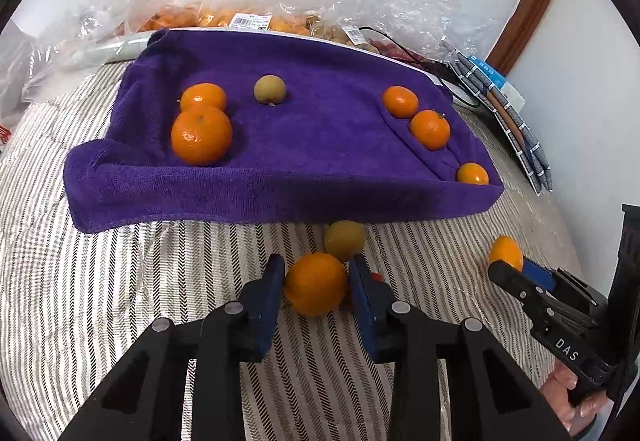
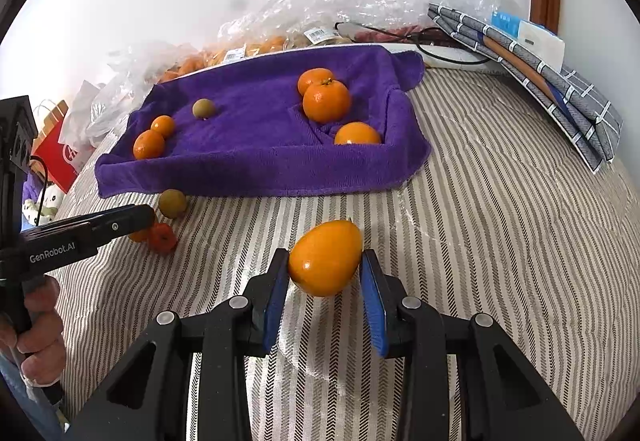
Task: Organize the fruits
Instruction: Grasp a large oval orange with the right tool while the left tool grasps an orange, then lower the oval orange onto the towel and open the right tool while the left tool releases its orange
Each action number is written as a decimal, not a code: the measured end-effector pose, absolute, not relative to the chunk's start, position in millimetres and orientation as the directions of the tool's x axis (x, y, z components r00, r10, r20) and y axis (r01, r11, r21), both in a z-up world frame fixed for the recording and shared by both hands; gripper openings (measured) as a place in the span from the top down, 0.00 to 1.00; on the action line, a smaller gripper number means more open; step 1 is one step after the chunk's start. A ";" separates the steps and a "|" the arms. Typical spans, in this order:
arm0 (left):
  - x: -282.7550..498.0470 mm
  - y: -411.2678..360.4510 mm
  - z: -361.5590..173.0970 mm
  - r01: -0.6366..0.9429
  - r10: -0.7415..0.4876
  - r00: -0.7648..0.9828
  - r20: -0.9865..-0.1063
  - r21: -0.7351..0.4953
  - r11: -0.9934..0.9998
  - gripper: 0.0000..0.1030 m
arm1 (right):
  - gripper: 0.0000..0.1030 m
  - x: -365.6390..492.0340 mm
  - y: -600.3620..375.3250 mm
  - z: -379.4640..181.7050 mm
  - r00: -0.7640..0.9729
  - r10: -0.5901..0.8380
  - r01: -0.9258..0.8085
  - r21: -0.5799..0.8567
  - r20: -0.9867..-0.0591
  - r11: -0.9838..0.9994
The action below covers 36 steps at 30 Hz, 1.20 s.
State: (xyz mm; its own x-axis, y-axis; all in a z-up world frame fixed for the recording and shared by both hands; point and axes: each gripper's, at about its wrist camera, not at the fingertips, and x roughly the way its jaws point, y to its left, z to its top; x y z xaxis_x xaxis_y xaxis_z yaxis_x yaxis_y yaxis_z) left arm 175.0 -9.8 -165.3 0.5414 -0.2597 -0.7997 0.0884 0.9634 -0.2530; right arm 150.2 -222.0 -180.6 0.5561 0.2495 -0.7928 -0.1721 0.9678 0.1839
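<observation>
A purple towel (image 1: 304, 145) lies over a low tray and holds several oranges (image 1: 201, 135) and one greenish-brown fruit (image 1: 270, 89). My left gripper (image 1: 316, 277) is open around an orange (image 1: 315, 283) lying on the striped bedcover; a greenish-brown fruit (image 1: 344, 240) lies just behind it. My right gripper (image 2: 325, 273) is open around another orange (image 2: 325, 258) on the bedcover; the left pad touches it and the right pad stands a little apart. This orange shows at the right of the left wrist view (image 1: 506, 252). The towel (image 2: 260, 145) shows in the right wrist view too.
Clear plastic bags of fruit (image 1: 248, 17) lie behind the towel against the white wall. Folded grey checked cloths (image 2: 532, 81) lie at the right. A small red fruit (image 2: 163, 238) lies by the left gripper's fingers. A red paper bag (image 2: 56, 153) stands at the far left.
</observation>
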 end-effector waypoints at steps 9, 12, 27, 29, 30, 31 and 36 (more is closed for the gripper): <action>167.1 1.8 -161.1 0.078 -0.254 0.557 -0.791 -0.255 0.964 0.69 | 0.65 152.5 -221.9 -173.7 0.571 0.243 -0.170 0.177 -0.784 0.969; 166.1 8.0 -157.7 0.067 -0.247 0.568 -0.785 -0.255 0.965 0.69 | 0.65 152.7 -220.5 -171.8 0.574 0.243 -0.171 0.176 -0.782 0.969; 192.4 16.7 -119.2 0.077 -0.259 0.631 -0.731 -0.273 0.959 0.69 | 0.65 177.2 -206.5 -135.1 0.634 0.251 -0.204 0.155 -0.732 0.967; 201.5 17.1 -113.7 0.084 -0.261 0.639 -0.723 -0.272 0.959 0.70 | 0.65 185.1 -202.9 -130.8 0.642 0.254 -0.209 0.153 -0.723 0.966; 206.3 16.6 -111.4 0.086 -0.262 0.642 -0.721 -0.272 0.959 0.69 | 0.65 188.4 -201.5 -129.4 0.646 0.255 -0.210 0.153 -0.720 0.966; 211.2 16.9 -109.7 0.089 -0.263 0.645 -0.717 -0.271 0.958 0.69 | 0.65 193.1 -199.6 -128.3 0.649 0.256 -0.212 0.153 -0.716 0.965; 234.5 20.0 -109.2 0.080 -0.258 0.657 -0.708 -0.275 0.958 0.69 | 0.65 213.2 -194.5 -131.8 0.651 0.264 -0.212 0.164 -0.712 0.963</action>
